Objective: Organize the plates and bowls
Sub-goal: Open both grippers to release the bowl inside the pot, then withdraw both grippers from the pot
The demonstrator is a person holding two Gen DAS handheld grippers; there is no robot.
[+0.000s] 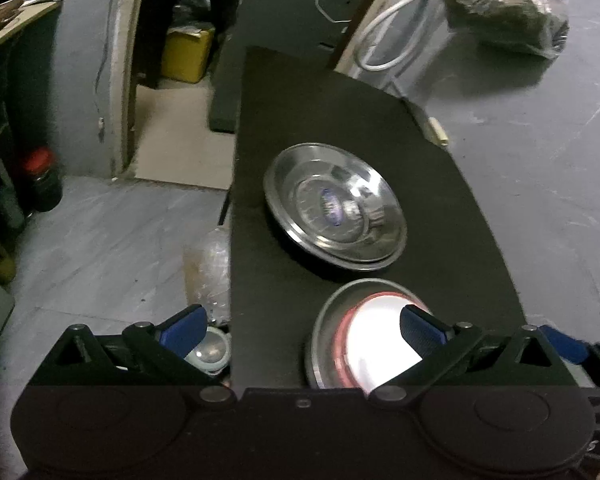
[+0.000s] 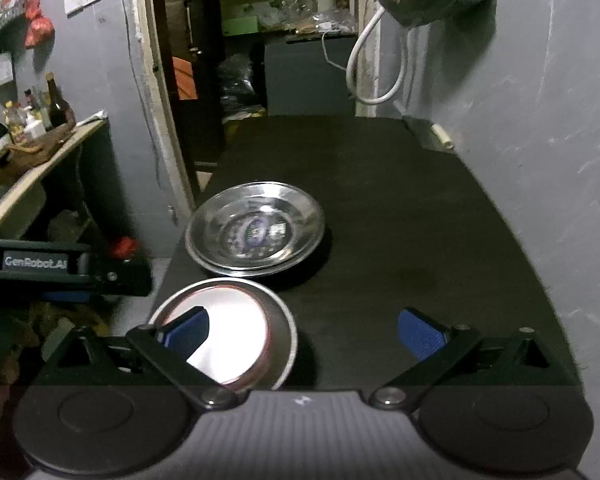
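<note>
Both tools stand spread wide and empty: the left tool (image 1: 302,330) hangs over the near left edge of the black bench (image 1: 440,184), one finger off the bench side and the other above the bowl (image 1: 364,336); the right tool (image 2: 304,334) hovers over the near bench with its left finger above that same bowl (image 2: 224,332). The bowl sits upright at the near left of the bench, mouth up, its inside glaring white. Just beyond it, close but apparently not touching, lies a stack of steel plates (image 1: 334,208), flat, face up, near the left edge. Both are round, so neither has a long axis; only the rim matters. Judging from this, the pieces look set down, and any next grasp should take a rim edge-on, with the fingers straddling the metal lip, pressing squarely so the slick steel does not skate.
</note>
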